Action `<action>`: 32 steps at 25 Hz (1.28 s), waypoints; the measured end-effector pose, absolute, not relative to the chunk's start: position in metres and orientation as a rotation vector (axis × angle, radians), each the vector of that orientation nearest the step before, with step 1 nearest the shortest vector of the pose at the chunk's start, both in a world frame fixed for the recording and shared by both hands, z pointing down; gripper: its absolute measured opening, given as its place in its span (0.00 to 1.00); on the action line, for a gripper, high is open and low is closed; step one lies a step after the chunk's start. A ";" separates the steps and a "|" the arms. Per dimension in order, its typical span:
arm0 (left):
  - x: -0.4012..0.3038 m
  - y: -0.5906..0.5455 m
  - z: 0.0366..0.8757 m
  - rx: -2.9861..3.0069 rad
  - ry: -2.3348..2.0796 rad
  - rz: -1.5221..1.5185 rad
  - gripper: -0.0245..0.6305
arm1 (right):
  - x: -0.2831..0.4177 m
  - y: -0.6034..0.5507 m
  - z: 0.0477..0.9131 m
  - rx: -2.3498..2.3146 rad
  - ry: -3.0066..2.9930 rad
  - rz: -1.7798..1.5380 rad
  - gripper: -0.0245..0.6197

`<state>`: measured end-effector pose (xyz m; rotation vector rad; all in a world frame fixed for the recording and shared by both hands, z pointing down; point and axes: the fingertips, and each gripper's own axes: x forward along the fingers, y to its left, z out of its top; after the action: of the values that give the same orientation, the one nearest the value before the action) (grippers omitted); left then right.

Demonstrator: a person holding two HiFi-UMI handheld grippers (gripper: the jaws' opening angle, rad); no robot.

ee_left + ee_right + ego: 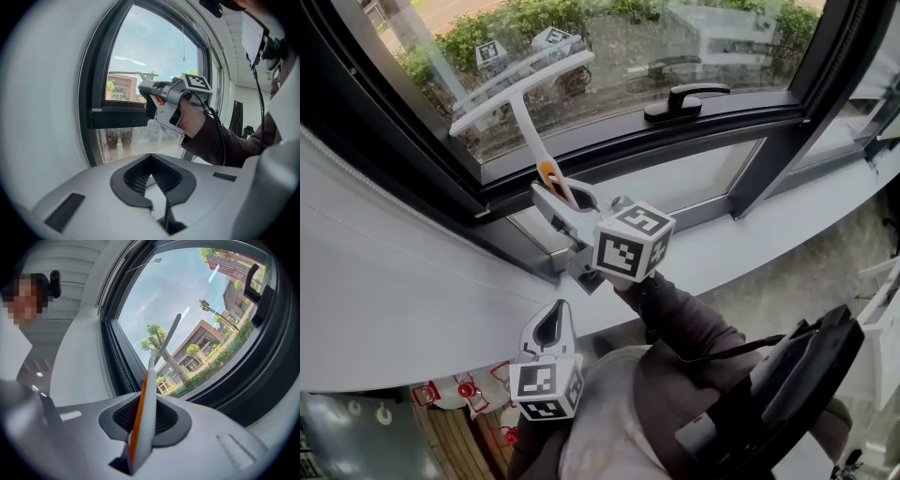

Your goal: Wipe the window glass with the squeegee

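A white T-shaped squeegee (pixel 522 86) stands up against the lower left of the window glass (pixel 637 42), blade slanting across the pane. My right gripper (pixel 565 202) is shut on its orange-striped handle (pixel 142 413), just below the dark frame. The blade end (pixel 165 348) rises ahead of the jaws in the right gripper view. My left gripper (pixel 550 327) hangs lower and nearer to me, shut with nothing in it (pixel 151 155). From there I see the right gripper (pixel 157 96) and the squeegee blade (pixel 140 73) at the glass.
A black window handle (pixel 685 97) sits on the frame to the right of the squeegee. The white sill (pixel 769 239) runs below the frame. A white blind (pixel 384 272) with a bead chain covers the left side. A dark sleeve (pixel 694 323) and black gear (pixel 787 394) are close below.
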<state>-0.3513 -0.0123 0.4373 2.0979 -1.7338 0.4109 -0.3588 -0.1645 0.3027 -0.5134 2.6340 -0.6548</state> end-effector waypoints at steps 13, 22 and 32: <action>-0.347 -0.014 0.440 2.095 -1.720 0.424 0.04 | -0.359 -0.161 0.322 -0.512 2.639 -0.726 0.12; -0.345 -0.015 0.442 2.102 -1.717 0.429 0.04 | -0.358 -0.159 0.335 -0.515 2.651 -0.755 0.11; -0.342 -0.016 0.443 2.102 -1.708 0.451 0.04 | -0.358 -0.158 0.347 -0.514 2.656 -0.802 0.11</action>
<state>-0.3416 -0.0158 0.4431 2.1023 -1.7082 0.4514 -0.3582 -0.1581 0.3473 -0.5140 2.6565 -0.8017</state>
